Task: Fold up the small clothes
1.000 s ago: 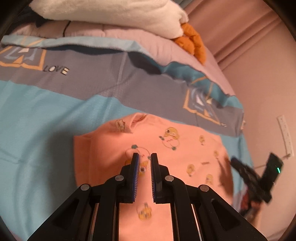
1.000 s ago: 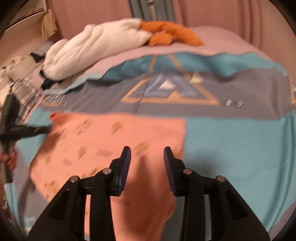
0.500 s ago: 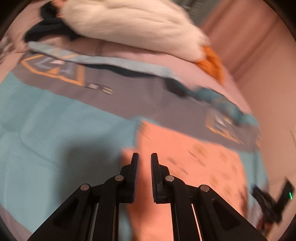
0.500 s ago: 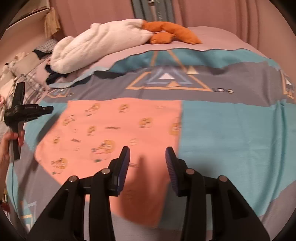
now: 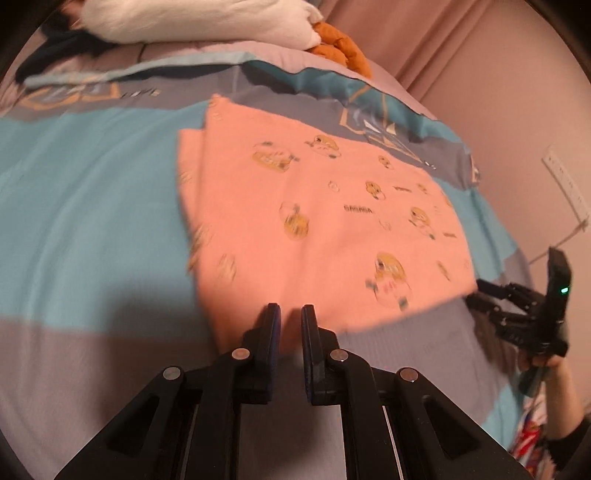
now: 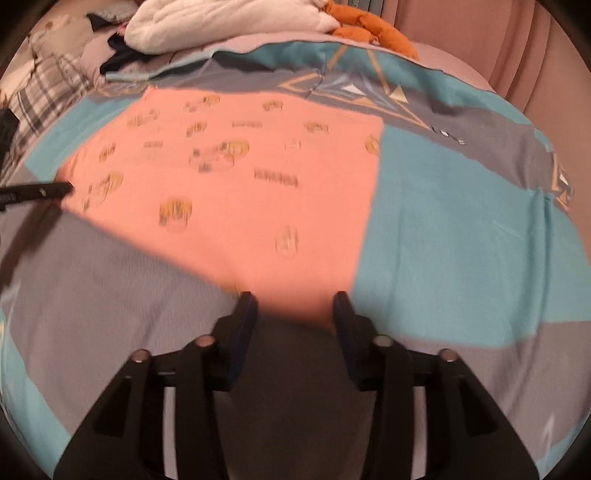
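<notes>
A small salmon-pink garment [image 5: 314, 206] with yellow cartoon prints lies flat and folded on the bedspread; it also shows in the right wrist view [image 6: 240, 184]. My left gripper [image 5: 290, 314] hovers over the garment's near edge, jaws nearly closed with a narrow gap and nothing between them. My right gripper [image 6: 293, 302] is open and empty at the garment's near corner. The right gripper also shows in the left wrist view [image 5: 517, 310] by the garment's right corner. A left fingertip [image 6: 55, 189] touches or nears the garment's left corner in the right wrist view.
The bedspread [image 5: 92, 206] is teal and grey with triangle prints [image 6: 354, 88]. A white fluffy blanket [image 6: 229, 18] and an orange plush [image 6: 373, 31] lie at the far end. Plaid fabric [image 6: 44, 96] lies at the left. A wall socket [image 5: 565, 184] is on the right wall.
Both grippers have pulled back toward the garment's near edge, so more of the garment lies ahead of them. The left gripper swung left, then back. Jaw openings are unchanged.
</notes>
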{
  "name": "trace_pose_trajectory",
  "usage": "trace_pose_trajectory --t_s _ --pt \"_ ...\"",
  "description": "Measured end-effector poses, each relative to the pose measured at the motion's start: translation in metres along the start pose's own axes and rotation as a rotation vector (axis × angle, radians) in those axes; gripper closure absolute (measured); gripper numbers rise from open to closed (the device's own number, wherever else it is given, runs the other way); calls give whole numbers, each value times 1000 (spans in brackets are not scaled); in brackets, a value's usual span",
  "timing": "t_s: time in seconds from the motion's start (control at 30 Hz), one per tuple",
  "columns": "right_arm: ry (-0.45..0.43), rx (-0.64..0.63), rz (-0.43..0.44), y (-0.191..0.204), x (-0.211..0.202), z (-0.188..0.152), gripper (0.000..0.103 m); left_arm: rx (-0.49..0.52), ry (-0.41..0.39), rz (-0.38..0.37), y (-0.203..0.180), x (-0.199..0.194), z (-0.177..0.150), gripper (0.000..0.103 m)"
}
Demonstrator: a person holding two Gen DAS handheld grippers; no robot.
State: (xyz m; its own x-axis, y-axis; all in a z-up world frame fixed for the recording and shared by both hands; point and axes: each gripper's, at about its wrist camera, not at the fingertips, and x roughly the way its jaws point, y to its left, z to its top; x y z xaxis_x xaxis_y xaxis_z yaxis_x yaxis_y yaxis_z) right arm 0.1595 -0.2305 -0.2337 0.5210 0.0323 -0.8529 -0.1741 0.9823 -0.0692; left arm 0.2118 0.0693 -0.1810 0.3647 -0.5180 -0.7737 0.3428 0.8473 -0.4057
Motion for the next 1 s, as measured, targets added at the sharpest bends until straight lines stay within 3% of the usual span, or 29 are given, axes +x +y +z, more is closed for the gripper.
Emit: trace_pose_trajectory --t_s 0.07,0.13,0.2,0.27,0.37,0.53,0.83,0.87,0.9,0.93,0.97,1.0 --pt "14 20 21 -5 -8 -5 56 -15 -4 15 1 -14 -4 96" --pt "-9 38 49 -8 -19 -5 56 -34 -21 35 7 -26 0 88" --pt "-36 49 69 -6 -26 -1 53 -79 -46 17 14 -33 4 50" --pt "-59 73 112 -3 -27 9 51 -145 -89 -2 25 -36 16 38" --pt "-83 117 185 7 -23 29 49 -219 -101 -52 34 -23 36 38" --pt "-79 228 330 21 3 73 49 -324 -37 -133 44 21 62 38" --pt "-55 292 352 45 58 158 48 -355 -29 -165 42 48 81 38" --pt "-50 289 337 49 65 168 49 -358 -35 -166 42 49 83 43" --pt "-43 287 327 50 69 174 52 -359 -35 -158 43 51 84 57" --pt "-33 284 312 55 76 182 62 -361 -26 -135 45 52 83 66" --pt "-25 276 303 56 82 187 69 -368 -8 -101 47 55 83 82" --pt "-13 263 281 59 88 193 81 -378 -5 -103 50 57 83 85"
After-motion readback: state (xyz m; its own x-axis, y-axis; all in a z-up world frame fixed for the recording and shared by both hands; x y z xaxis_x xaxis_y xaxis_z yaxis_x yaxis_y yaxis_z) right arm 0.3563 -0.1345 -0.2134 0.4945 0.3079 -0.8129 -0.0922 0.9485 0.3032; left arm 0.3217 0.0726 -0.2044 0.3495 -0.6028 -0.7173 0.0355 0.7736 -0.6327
